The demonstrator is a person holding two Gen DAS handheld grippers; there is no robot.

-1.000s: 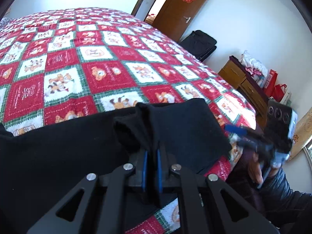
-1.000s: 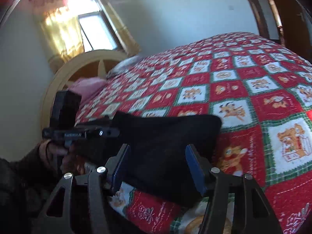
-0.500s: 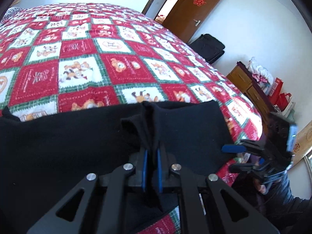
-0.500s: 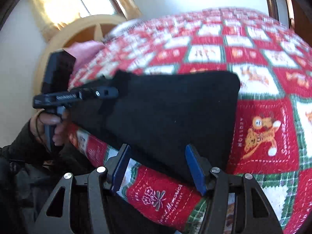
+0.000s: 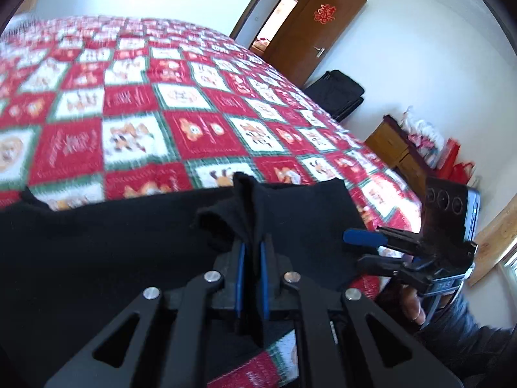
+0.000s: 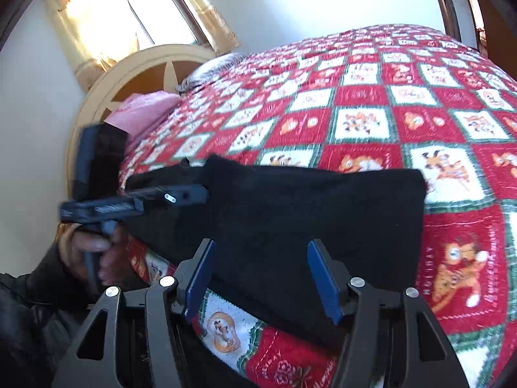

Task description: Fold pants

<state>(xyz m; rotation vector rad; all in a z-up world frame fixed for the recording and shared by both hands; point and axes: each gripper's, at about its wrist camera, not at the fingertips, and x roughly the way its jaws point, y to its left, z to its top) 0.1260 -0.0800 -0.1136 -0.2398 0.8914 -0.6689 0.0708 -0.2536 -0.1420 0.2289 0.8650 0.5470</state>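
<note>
Now, quick notes:
Pants (image 5: 97, 258): black, lying flat along near edge of bed, spread left to right; in right wrist view (image 6: 290, 213) they're a wide dark band w/ a square far-right corner.
Quilt (image 5: 135, 135): red, white & green check w/ cartoon animals, covers the whole bed; blurred at the far left in left wrist view.
L claw (image 5: 251, 252): clamped tight on a bunched-up ridge of pants fabric; cloth pokes up beyond the blue pads (image 5: 239, 278). Also seen from the side in right wrist view (image 6: 181, 195), at the left end of the pants, tip against the cloth.
R claw (image 6: 260, 268): jaws apart, nothing pinched; blue pads (image 6: 323, 278) hang over the near edge of the pants, can't tell if they touch. From left wrist view (image 5: 368, 249) it sits at the right end of the pants, pointing left.
L hand (image 6: 90, 249): wraps the grip handle, dark sleeve behind it.
R hand (image 5: 410, 304): under its claw body, partly hidden.
Door (image 5: 310, 35): brown, open, far right, red paper ornament on it.
Bag (image 5: 336, 93): black, on floor right of the bed.
Dresser (image 5: 391, 148): wooden, right wall, red bags on top.
Headboard (image 6: 129, 74): cream, curved, far left; pink pillow (image 6: 145, 110) against it.
Window (image 6: 155, 16): bright, yellow curtain.
</note>
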